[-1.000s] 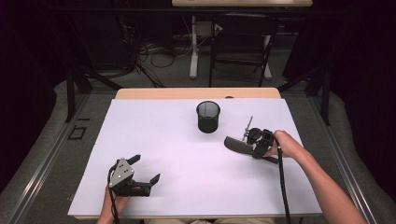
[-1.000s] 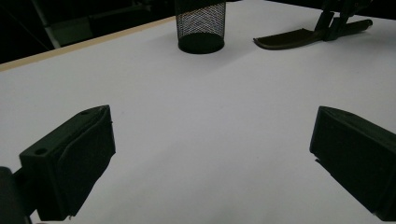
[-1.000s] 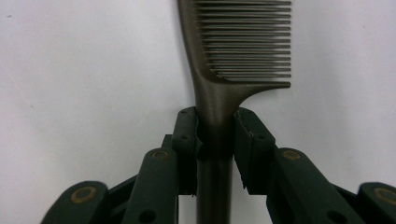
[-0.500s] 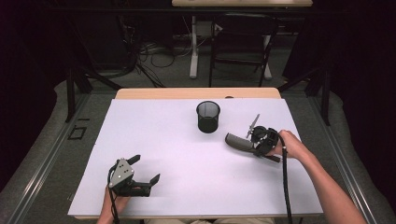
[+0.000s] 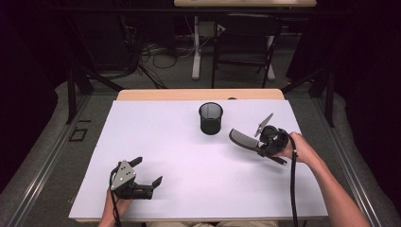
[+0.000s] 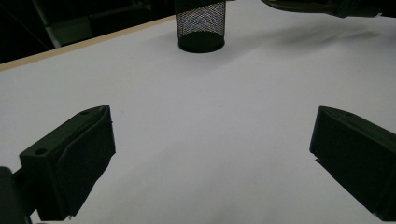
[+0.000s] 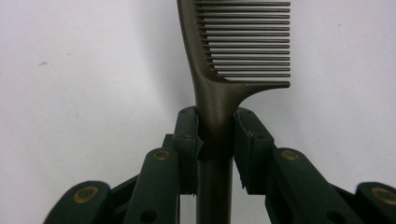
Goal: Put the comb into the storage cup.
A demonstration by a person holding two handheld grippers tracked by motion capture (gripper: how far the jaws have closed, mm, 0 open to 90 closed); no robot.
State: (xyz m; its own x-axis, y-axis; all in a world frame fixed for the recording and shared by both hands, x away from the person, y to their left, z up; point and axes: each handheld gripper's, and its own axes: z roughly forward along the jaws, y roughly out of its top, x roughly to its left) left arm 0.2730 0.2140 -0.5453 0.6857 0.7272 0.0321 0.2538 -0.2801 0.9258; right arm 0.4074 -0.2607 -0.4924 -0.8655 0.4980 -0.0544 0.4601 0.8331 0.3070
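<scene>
A dark comb (image 7: 233, 51) with a long handle is clamped between the two pads of my right gripper (image 7: 215, 128), its teeth pointing right in the right gripper view. In the high view the comb (image 5: 242, 140) sticks out leftward from the right gripper (image 5: 257, 147), held above the white table just right of the black mesh cup (image 5: 210, 117). My left gripper (image 5: 144, 174) rests near the table's front left, its jaws wide open with nothing between them. The left gripper view looks across the white surface to the mesh cup (image 6: 201, 25).
The white sheet (image 5: 165, 142) covers most of the table, with a wooden edge (image 5: 198, 94) at the back. A person's forearms come in from the bottom. Chairs, table legs and cables stand on the floor beyond the table.
My right gripper has risen a little with the comb and shifted slightly right. The left gripper has stayed where it was.
</scene>
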